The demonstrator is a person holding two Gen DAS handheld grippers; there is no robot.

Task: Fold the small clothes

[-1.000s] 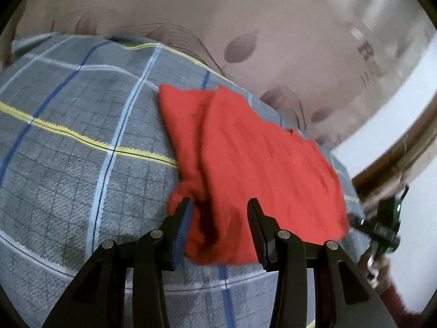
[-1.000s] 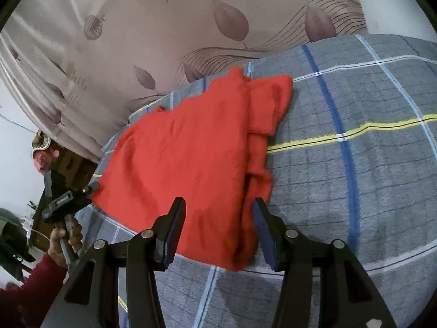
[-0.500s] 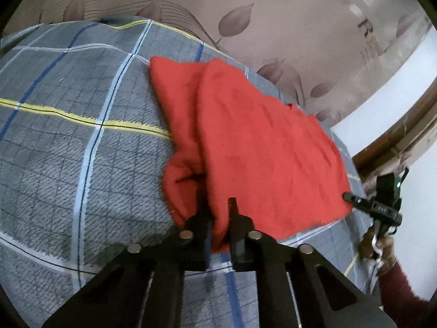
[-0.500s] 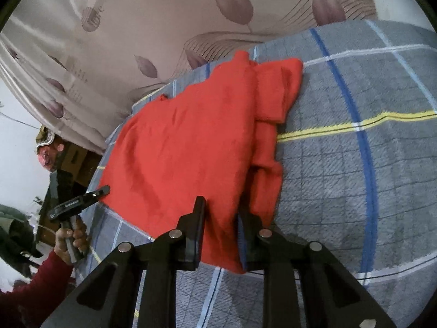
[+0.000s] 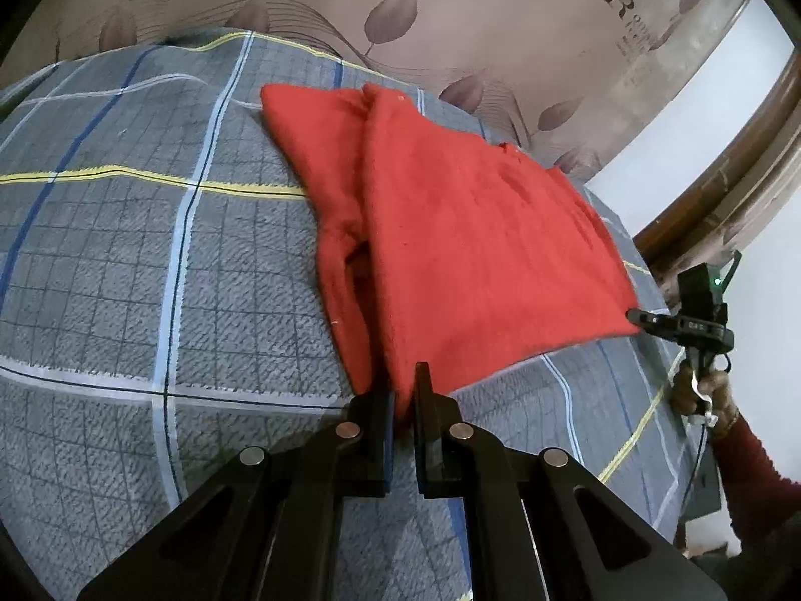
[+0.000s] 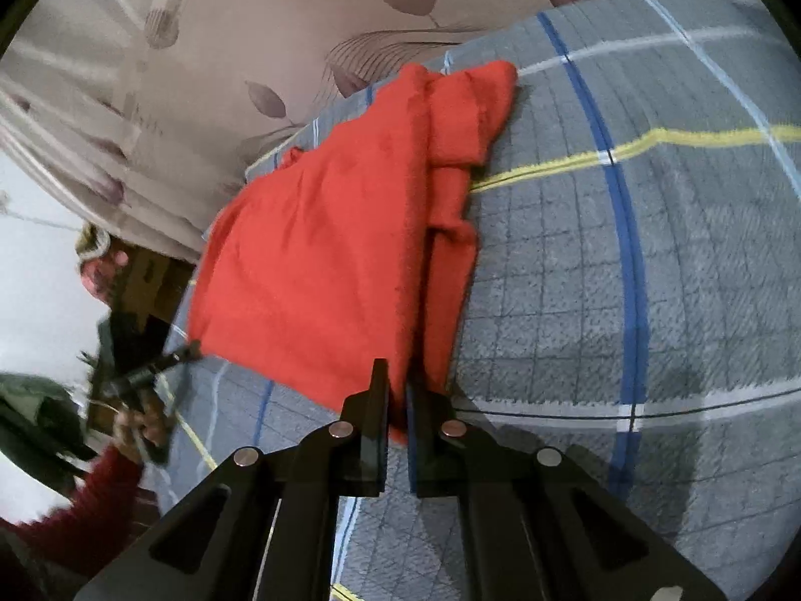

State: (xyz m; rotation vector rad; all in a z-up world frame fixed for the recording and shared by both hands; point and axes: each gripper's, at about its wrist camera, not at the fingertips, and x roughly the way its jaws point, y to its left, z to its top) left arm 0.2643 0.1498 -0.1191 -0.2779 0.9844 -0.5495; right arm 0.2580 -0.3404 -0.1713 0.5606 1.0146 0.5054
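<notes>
On the grey plaid bedspread lies a red garment, spread mostly flat with one side doubled over into a long fold toward the middle of the bed. Its near corner is pinched between the fingers of the left gripper, which are closed tight on the red cloth. At the opposite near corner, the right gripper has its fingers shut on the fabric in the same way, the cloth rising slightly into each grip. Each camera catches the other gripper at the garment's far corner, blurred in the right view, so its hold there is probably on the edge. Behind the bed hangs a beige curtain printed with leaves.
</notes>
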